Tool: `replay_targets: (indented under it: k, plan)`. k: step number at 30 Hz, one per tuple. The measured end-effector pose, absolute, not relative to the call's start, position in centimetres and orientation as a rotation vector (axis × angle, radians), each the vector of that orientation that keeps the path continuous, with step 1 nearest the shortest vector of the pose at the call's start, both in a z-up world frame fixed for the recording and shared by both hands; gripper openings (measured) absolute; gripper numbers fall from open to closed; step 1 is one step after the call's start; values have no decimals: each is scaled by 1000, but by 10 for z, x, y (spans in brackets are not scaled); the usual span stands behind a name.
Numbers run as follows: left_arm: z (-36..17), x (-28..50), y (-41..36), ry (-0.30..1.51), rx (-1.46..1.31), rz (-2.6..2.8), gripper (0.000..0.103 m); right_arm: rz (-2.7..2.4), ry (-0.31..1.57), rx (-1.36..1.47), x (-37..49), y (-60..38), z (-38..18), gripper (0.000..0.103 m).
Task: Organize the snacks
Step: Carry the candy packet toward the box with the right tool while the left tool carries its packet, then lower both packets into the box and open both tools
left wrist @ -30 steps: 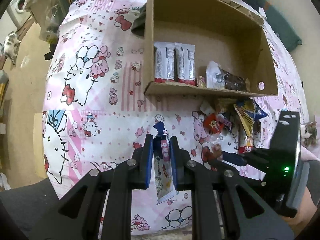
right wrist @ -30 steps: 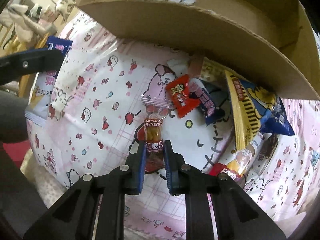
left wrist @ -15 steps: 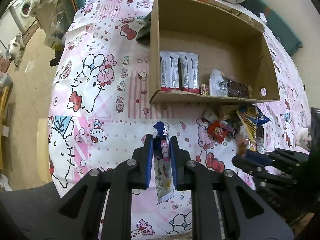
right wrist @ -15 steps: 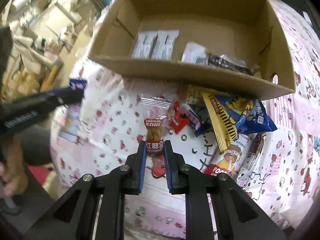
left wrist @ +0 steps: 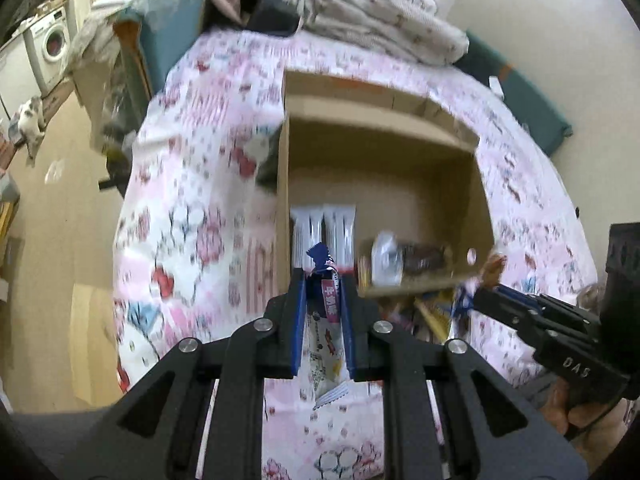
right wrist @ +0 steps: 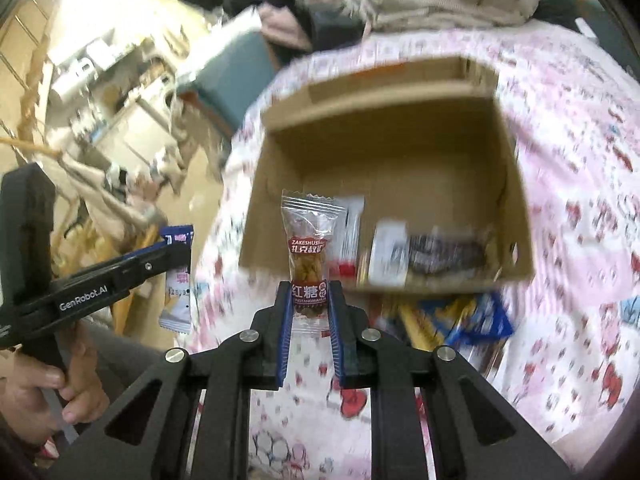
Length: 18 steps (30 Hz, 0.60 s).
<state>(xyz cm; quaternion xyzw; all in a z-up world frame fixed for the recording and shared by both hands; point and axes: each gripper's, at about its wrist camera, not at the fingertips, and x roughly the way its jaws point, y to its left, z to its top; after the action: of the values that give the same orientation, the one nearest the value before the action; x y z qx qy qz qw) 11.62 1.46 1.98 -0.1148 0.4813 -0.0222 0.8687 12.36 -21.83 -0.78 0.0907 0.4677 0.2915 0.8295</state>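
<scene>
Clear crinkle film, red label band: single-serve snack packet [right wrist: 308, 256], held upright in the right gripper [right wrist: 308, 312], whose pads are clamped on its lower end just under the label. It hangs in the air in front of the cardboard box [right wrist: 516, 184]. Judged very light, soft-walled, with brittle contents; the film looks slippery, so a grip on the flat sealed end or across the label band seems safest, and a hard squeeze on the filled middle could crush what is inside.

White and pink foil-type wrapper, blue crimped top: long snack stick [left wrist: 326, 320], pinched in the left gripper [left wrist: 322, 312] near its upper end, with the tail dangling below the pads. Likely light and limp; it will probably swing when moved, so a hold nearer mid-length would steady it.

Cardboard box, open-topped, on the pink cartoon-print bed cover [left wrist: 192, 248]. Contents: white stick packets [left wrist: 324, 232] laid side by side at the near left, and a dark wrapped item [left wrist: 420, 258] to their right; blur hides its type.

Loose snacks [right wrist: 460, 316]: a mixed heap on the cover just outside the box's near wall, including a blue bag.
</scene>
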Motion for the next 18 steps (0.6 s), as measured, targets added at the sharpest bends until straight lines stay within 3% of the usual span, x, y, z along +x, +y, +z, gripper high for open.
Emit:
replay_targets:
  k: [7, 18]
  plan:
    - [33, 174, 8, 929, -189, -50, 13, 564, 877, 217, 172, -227, -5, 18]
    - [-16, 233, -7, 903, -164, -55, 13, 475, 1024, 270, 218, -229, -61, 18]
